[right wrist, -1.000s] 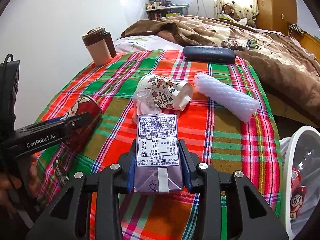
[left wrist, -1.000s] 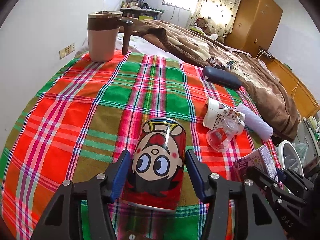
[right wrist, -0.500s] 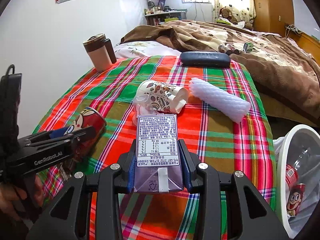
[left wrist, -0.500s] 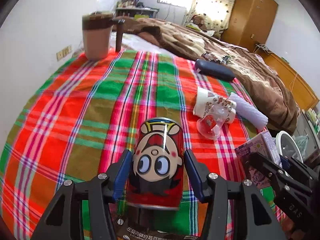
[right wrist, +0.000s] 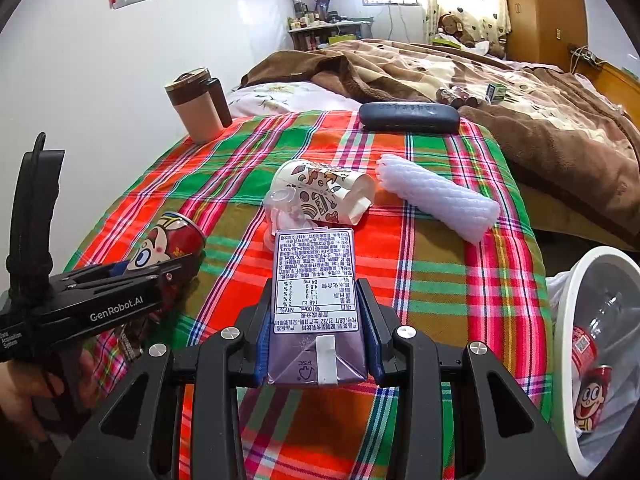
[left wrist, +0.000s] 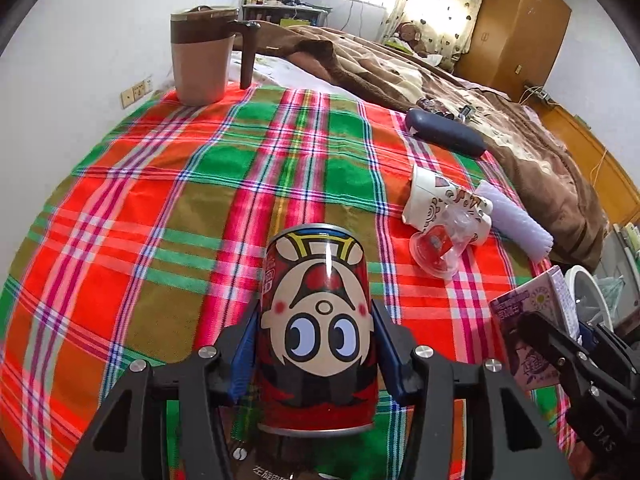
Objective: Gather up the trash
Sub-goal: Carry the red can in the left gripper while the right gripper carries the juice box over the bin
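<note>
A red drink can with a cartoon face sits between the blue pads of my left gripper. The jaws are closing and the pads press on its sides. In the right wrist view the can is tilted in the left gripper, just over the plaid cloth. My right gripper is shut on a purple drink carton, label side up. A white trash bin with a plastic liner stands at the right, off the cloth's edge. It holds a clear bottle and another red can.
A printed paper cup, a clear plastic cup and a white foam sleeve lie mid-cloth. A dark case and a brown lidded mug sit at the far edge. Behind them is a bed with a brown blanket.
My left jaws have narrowed onto the red can, and the left view has shifted slightly with the can. The right gripper and its carton have stayed still.
</note>
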